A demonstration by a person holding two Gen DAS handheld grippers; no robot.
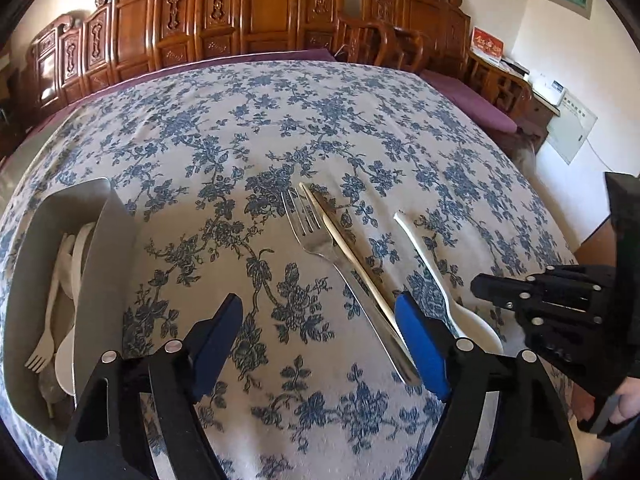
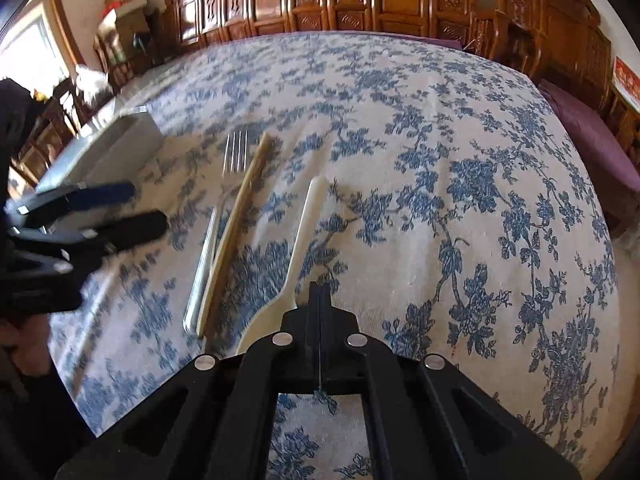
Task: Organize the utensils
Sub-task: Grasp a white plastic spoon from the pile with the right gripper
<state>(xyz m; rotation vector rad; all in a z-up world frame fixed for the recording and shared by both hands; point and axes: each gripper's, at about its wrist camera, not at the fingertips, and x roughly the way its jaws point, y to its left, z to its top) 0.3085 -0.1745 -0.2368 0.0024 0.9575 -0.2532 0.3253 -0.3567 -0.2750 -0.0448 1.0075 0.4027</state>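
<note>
Three utensils lie loose on the blue-flowered tablecloth (image 1: 248, 128) before us: a metal fork (image 1: 316, 240), a pale gold knife (image 1: 344, 240) resting against its right side, and a white plastic spoon (image 1: 440, 276) a little further right. We hold the left gripper (image 1: 320, 328) with its blue-padded fingers (image 1: 420, 340) spread apart, nothing between them, the right pad just beside the fork and knife handles. Our right gripper (image 2: 320, 292) has its black fingers pressed together, empty, its tip over the spoon's neck. At far left, a grey tray (image 1: 100, 248) holds white plastic cutlery (image 1: 60, 280). Carved wooden chairs (image 1: 256, 8) line the far wall; writing on the red card (image 1: 487, 44) there is too small for us to read.
</note>
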